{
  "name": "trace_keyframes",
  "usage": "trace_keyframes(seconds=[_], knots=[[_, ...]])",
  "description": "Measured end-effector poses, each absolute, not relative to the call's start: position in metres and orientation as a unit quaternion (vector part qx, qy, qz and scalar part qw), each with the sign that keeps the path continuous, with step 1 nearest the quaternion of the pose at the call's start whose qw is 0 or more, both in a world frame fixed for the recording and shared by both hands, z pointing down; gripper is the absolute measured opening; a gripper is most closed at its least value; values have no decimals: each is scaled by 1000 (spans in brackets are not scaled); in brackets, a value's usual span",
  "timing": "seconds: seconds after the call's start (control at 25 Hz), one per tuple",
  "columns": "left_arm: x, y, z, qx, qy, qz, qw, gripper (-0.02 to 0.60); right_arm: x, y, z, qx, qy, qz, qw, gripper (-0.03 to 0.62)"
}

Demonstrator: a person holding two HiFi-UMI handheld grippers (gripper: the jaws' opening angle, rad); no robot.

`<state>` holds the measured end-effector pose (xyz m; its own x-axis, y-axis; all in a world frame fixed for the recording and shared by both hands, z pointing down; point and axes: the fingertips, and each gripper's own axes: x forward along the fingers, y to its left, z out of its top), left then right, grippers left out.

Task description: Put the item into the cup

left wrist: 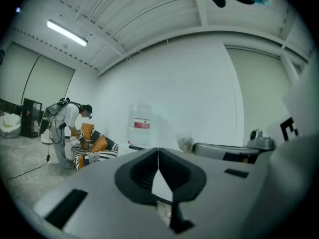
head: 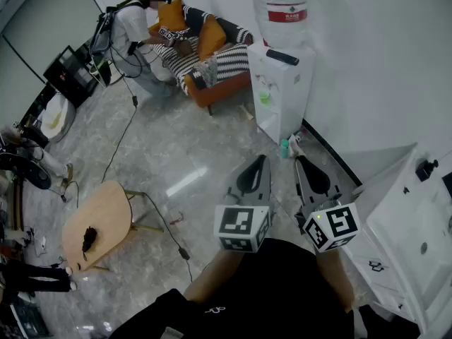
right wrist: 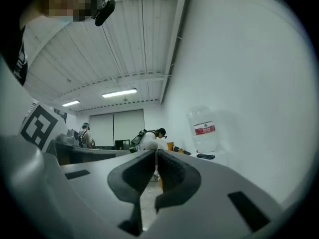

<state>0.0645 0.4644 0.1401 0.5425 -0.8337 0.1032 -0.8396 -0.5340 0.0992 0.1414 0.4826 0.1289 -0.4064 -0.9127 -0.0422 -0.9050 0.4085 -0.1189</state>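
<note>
Left gripper (head: pixel 260 162), right gripper (head: pixel 301 162): closed, empty

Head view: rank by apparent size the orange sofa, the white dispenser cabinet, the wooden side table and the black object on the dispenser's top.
1. orange sofa
2 and 3. white dispenser cabinet and wooden side table look about alike; not ranked.
4. black object, clearly smallest.

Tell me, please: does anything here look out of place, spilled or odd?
Nothing is spilled or broken. But the left tongs and right tongs are both shut on nothing, and no cup is in sight. A black cable trails loose across the floor.
</note>
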Motion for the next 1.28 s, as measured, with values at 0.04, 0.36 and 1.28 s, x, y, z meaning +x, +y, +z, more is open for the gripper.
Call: trace_keyframes(seconds=[0.04, 0.36, 1.28], knots=[[63, 463, 141, 875, -479, 23, 69, 14, 141, 481, 130, -543, 838, -40, 50, 21], [55, 464, 142, 872, -484, 33, 67, 14, 134, 480, 130, -539, 839, -47, 59, 21], [54, 454, 145, 870, -481, 22, 102, 14, 136, 464, 138, -525, 847, -55, 59, 21]])
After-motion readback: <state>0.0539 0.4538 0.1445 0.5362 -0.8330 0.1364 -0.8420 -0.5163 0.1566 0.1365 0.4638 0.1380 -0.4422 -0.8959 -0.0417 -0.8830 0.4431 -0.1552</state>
